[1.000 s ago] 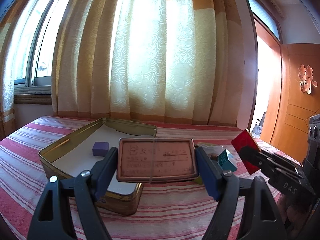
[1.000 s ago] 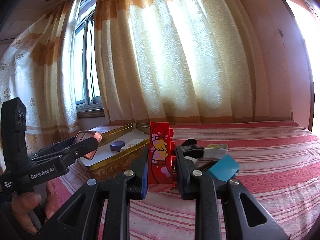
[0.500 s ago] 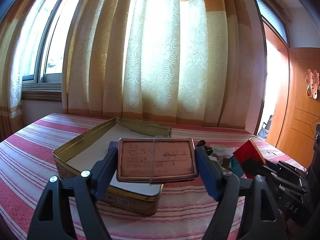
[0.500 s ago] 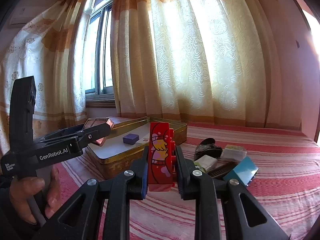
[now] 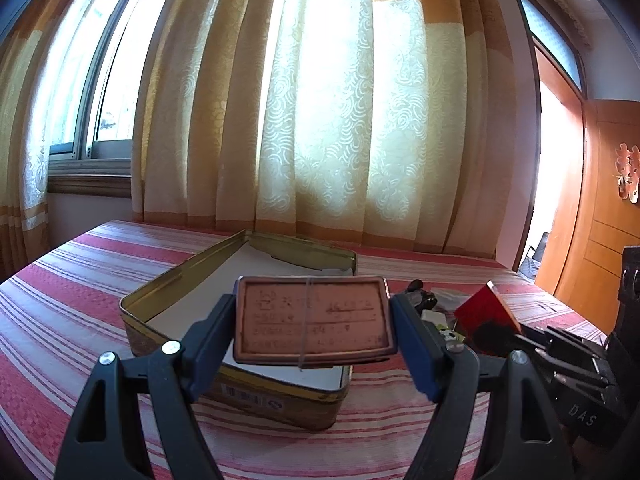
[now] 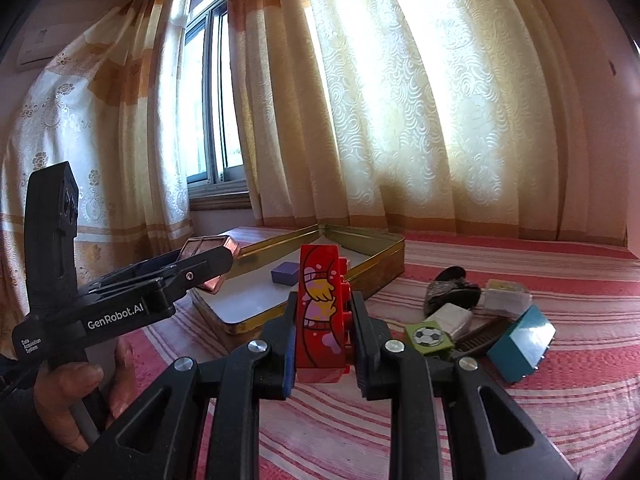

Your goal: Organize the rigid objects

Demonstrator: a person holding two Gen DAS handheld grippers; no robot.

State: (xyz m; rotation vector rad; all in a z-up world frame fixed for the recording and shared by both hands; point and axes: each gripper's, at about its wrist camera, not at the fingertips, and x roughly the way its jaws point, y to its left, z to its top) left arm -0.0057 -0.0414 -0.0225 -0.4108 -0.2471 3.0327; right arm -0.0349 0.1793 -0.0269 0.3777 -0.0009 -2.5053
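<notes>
The open gold rectangular metal tin (image 5: pixel 240 384) is sitting mid-frame on the striped desk (image 5: pixel 72 320). The left claw (image 5: pixel 312 320) is pinching a flat copper-coloured rectangular case (image 5: pixel 312 316) by its short ends; it looks stiff, light, perhaps slippery. The right claw (image 6: pixel 322 320) is squeezing an upright red plastic building brick (image 6: pixel 320 308), rigid and easily gripped.

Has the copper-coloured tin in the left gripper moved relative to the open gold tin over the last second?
Yes. The copper-coloured tin in the left gripper has shifted from the gold tin's near right corner to over its near edge.
</notes>
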